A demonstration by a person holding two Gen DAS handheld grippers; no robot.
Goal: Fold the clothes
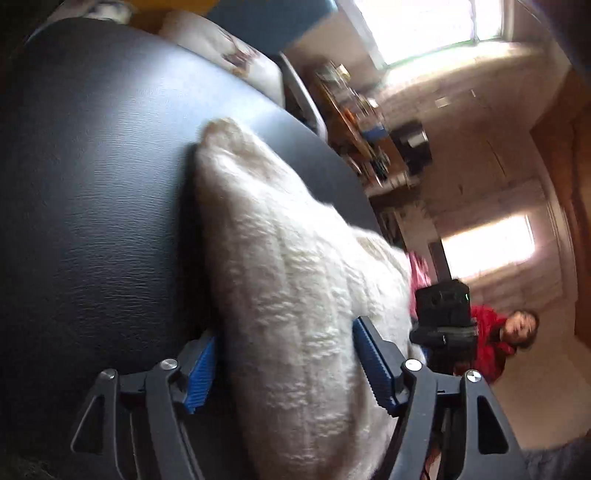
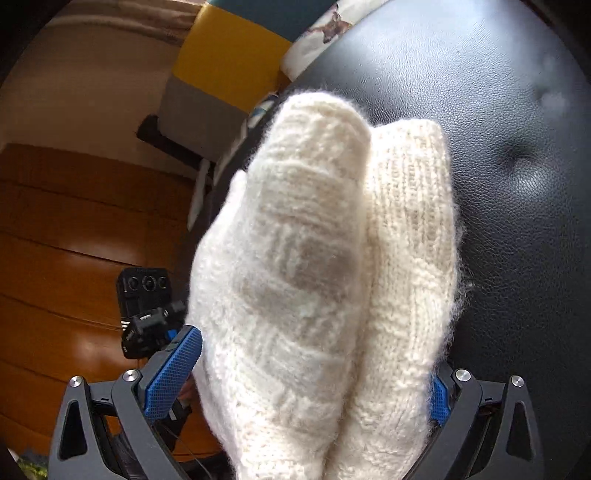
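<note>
The white knit socks (image 2: 321, 280) run off the bottom edge, cuffs unseen.

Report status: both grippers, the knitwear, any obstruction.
Left gripper and right gripper both straddle the white knit socks, jaws spread, not clamped. Socks lie on the black leather seat. Nothing in the way.

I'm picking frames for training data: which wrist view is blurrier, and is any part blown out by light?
Left wrist view: smeared by motion, the shelves streaked, the window blown out white, the white knitted garment soft. Right wrist view: much sharper, knit stitches on the garment readable, only mild sheen on the black leather surface; both show fisheye curving.
</note>
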